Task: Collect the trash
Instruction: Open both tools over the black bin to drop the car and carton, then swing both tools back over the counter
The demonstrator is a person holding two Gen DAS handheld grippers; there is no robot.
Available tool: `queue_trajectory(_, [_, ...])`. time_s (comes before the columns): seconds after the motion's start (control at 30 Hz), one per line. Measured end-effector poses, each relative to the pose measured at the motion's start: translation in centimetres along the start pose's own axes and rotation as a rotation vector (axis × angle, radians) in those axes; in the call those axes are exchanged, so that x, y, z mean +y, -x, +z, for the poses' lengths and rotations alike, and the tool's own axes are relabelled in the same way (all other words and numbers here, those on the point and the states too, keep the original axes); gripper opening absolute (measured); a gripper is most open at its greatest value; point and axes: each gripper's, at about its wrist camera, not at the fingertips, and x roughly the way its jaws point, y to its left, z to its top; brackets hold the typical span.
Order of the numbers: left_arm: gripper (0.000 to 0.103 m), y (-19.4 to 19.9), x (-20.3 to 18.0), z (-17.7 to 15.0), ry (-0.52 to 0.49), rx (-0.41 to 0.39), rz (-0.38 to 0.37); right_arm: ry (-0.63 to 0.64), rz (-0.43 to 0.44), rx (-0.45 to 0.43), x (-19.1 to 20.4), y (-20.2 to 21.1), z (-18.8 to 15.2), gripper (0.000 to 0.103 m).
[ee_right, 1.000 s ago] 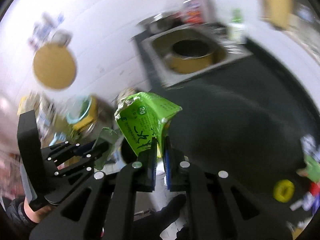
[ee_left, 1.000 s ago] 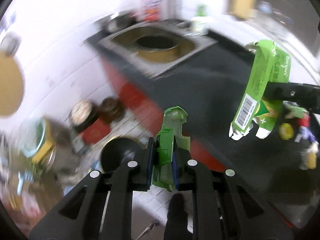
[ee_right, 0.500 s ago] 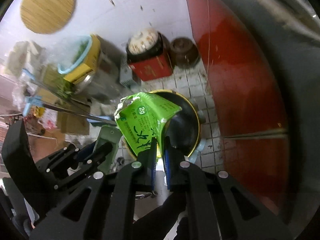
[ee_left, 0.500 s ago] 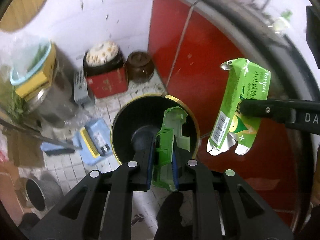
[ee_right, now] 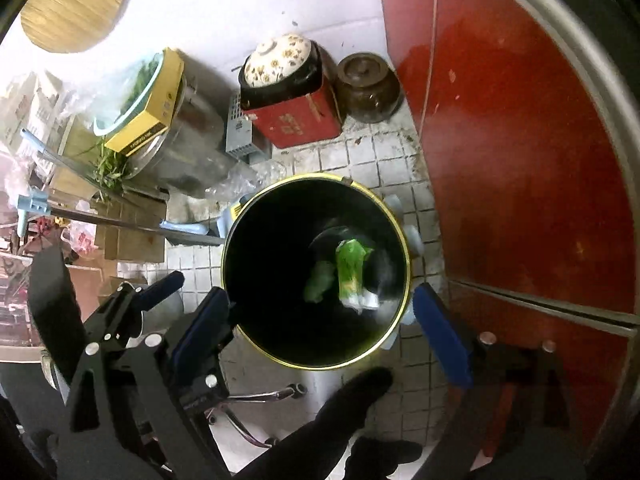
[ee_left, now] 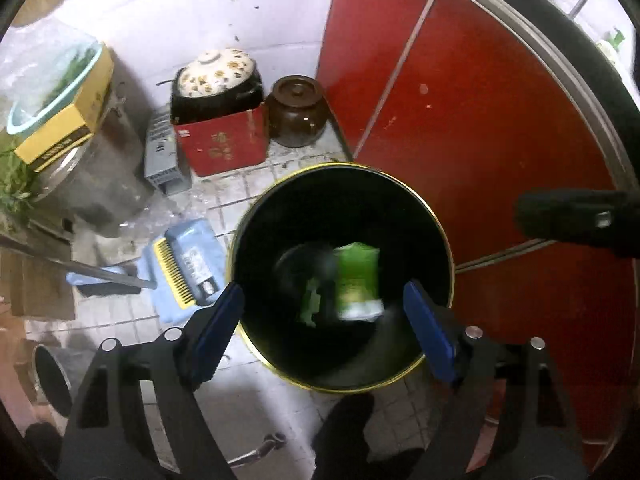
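You can count one round black bin with a gold rim, and two green pieces of trash inside it: one bigger carton and one smaller scrap. You have two grippers, the left gripper and the right gripper, each with two blue pads spread wide. On the floor you see one brown jar, one red box, one flowered pot and one blue dustpan.

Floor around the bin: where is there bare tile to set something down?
Bare tile lies between the bin, the brown jar and the red cabinet. Left is crowded: dustpan, cardboard, steel pot. The red box fills the wall side.
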Motion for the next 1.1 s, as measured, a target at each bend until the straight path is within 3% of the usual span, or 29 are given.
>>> queue_trajectory(0.2, [0.083, 5.8, -1.2, -0.1, 0.018, -0.009, -0.018, -0.058, 0.013, -0.121, -0.7, 9.3, -1.9, 0.091])
queue_trajectory(0.27, [0.083, 8.7, -2.6, -0.2, 0.004, -0.029, 0.023, -0.079, 0.013, -0.176, -1.3, 13.6, -3.5, 0.091])
queue_trajectory(0.33, [0.083, 12.1, -5.3, -0.2, -0.061, -0.027, 0.100, -0.098, -0.019, -0.233, -2.1, 18.4, -6.0, 0.091])
queue_trajectory(0.43, [0.083, 16.4, -10.7, 0.0, -0.219, -0.030, 0.077, -0.147, -0.106, -0.330, -4.5, 25.8, -10.8, 0.095])
queue_trajectory(0.57, [0.089, 22.2, -19.2, -0.1, -0.355, -0.081, -0.062, -0.293, -0.175, -0.422, -8.6, 33.6, -17.5, 0.095])
queue_trajectory(0.7, [0.089, 26.4, -30.0, -1.6, -0.585, -0.122, -0.189, -0.500, -0.290, -0.523, -13.2, 40.7, -26.3, 0.095])
queue_trajectory(0.8, [0.089, 28.9, -36.9, -4.2, -0.773, -0.174, -0.250, -0.637, -0.401, -0.586, -15.5, 44.7, -33.2, 0.095])
queue_trajectory(0.93, [0.088, 31.4, -44.2, -8.2, -0.964, -0.187, -0.356, -0.805, -0.513, -0.644, -18.5, 48.9, -41.8, 0.095])
queue_trajectory(1.1, [0.089, 34.2, -50.2, -14.0, -1.095, -0.223, -0.401, -0.998, -0.617, -0.673, -20.4, 52.0, -51.9, 0.095])
